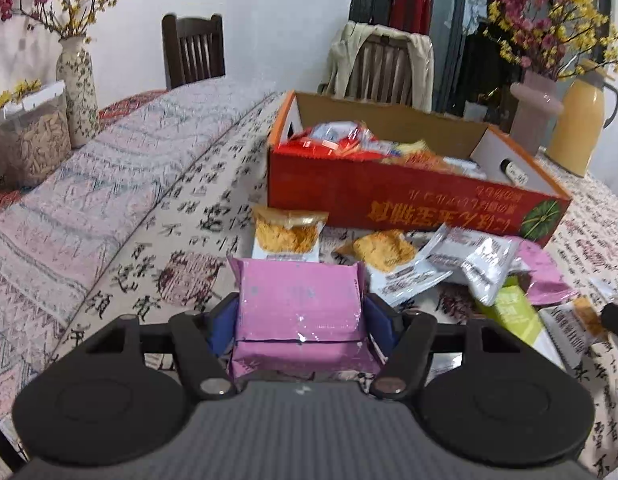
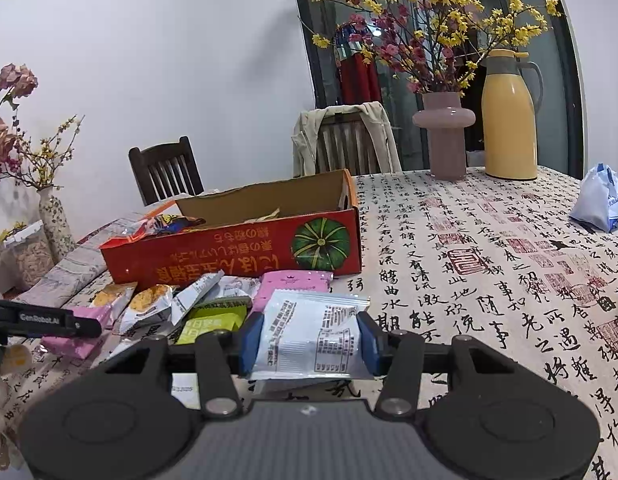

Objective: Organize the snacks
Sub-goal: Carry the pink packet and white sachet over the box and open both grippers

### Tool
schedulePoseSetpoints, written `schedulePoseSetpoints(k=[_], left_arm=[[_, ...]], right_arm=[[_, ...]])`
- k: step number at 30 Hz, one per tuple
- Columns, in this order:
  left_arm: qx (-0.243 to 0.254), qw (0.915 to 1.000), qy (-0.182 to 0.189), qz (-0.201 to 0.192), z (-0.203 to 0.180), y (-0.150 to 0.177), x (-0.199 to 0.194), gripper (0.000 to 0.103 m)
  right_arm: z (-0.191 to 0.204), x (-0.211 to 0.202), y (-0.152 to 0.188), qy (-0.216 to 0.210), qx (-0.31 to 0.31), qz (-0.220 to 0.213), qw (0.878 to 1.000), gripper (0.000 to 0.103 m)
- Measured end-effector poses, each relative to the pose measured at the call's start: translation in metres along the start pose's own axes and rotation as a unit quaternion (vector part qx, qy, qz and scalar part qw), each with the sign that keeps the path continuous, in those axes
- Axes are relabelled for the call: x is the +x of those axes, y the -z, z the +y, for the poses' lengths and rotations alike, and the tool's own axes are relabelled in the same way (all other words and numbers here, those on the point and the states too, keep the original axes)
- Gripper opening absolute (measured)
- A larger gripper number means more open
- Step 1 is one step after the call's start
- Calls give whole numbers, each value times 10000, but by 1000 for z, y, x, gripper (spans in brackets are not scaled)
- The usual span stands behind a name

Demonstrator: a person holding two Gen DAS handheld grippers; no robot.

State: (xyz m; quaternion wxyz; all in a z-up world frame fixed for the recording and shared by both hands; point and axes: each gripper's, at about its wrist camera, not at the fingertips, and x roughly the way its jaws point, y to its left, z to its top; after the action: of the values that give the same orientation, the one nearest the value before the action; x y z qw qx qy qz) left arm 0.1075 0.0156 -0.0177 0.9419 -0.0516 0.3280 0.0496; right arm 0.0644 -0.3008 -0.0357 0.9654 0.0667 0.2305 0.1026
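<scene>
Left gripper (image 1: pixel 301 312) clamped on a pink packet (image 1: pixel 299 300), lower centre of frame. Right gripper (image 2: pixel 309 338) clamped on a white packet (image 2: pixel 313 336), lower centre. Red box (image 1: pixel 389 200) up and right of the left jaws, long axis running left-right, looking nearer there than to the right gripper. More snacks (image 1: pixel 389 250) loose between.
</scene>
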Motion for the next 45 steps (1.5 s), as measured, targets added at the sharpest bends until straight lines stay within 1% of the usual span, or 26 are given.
schedulePoseSetpoints(k=[3,7,14,18,23,26,34,36,38,40,42,45], left_arm=[[104,9997,101,-221,-5,-7,-11,68],[231,9978,251,-564,-19,-26,-24,68],[454,9915,405,-1147,-48,-65,-38,68],[391,9889,419,-1368,-61,-83,-35,68],[212,9888,427,-1412,-69,-102,-18,68],[162,9886,338,-1455,-73,-113,-4,68],[27,9888,112,-1489,-69,-123,40,68],[-35,9896,76,-1438,-65,-120,52,68],[-53,9911,63,-1325,-62,-116,62,68],[15,9917,78,-1287,-61,-115,64,68],[5,9916,134,-1289,-58,-113,63,68],[-26,9917,120,-1277,-57,-110,63,68]], right_arm=[[1,-1,-5,-8,-34,-61,10000,49],[4,-2,-18,-27,-115,-243,9996,49],[13,9,-56,-19,-358,-652,9972,49],[16,20,-79,-78,-346,-835,9959,49],[20,40,-99,-193,-338,-941,9948,49],[23,59,-112,-216,-401,-953,9944,49],[26,111,-132,-251,-354,-873,9952,49],[25,124,-130,-214,-311,-846,9957,49],[24,134,-120,-159,-325,-745,9966,49],[26,140,-115,-137,-429,-618,9971,49],[28,141,-112,-192,-459,-576,9971,49],[31,141,-109,-187,-501,-531,9972,49]])
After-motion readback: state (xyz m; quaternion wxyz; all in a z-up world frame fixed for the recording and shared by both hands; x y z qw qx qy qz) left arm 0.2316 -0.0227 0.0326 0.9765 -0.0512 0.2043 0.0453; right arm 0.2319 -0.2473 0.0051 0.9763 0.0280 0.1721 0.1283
